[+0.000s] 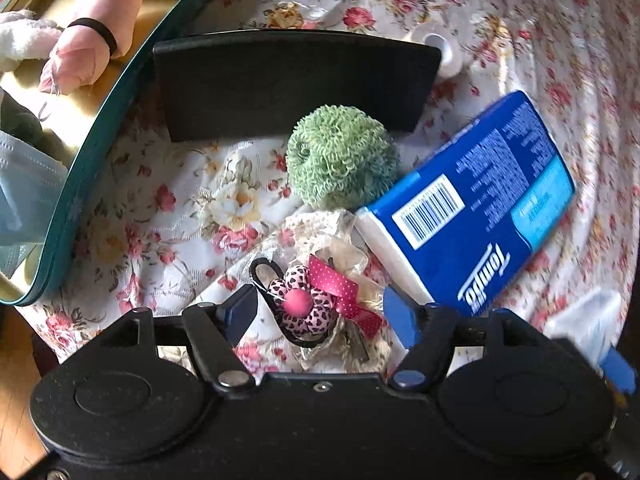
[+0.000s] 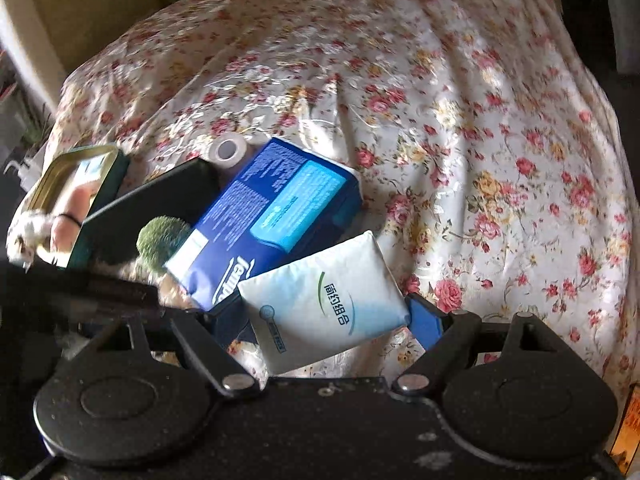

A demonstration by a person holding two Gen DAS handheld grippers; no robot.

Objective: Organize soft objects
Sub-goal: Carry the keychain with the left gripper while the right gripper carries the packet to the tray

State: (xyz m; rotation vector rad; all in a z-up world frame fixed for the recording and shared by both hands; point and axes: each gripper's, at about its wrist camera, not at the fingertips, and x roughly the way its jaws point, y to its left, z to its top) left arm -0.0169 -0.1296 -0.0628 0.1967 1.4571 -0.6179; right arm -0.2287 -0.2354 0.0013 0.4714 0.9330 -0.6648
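Note:
My left gripper (image 1: 320, 312) is open around a pink leopard-print flower hair tie (image 1: 298, 306) with a dotted ribbon, lying on a lace pouch on the floral cloth. A green fuzzy ball (image 1: 340, 156) sits just beyond it, and shows in the right wrist view (image 2: 162, 238). A blue Tempo tissue pack (image 1: 476, 208) lies to the right, also seen by the right wrist (image 2: 272, 216). My right gripper (image 2: 328, 316) is shut on a white-and-blue tissue packet (image 2: 324, 300), held above the cloth.
An open green tin (image 1: 76, 188) at the left holds a rolled pink cloth (image 1: 96, 36), a plush toy and a face mask (image 1: 24, 200). A black flat pad (image 1: 288, 80) lies behind the ball. A white tape roll (image 2: 228, 148) lies behind it.

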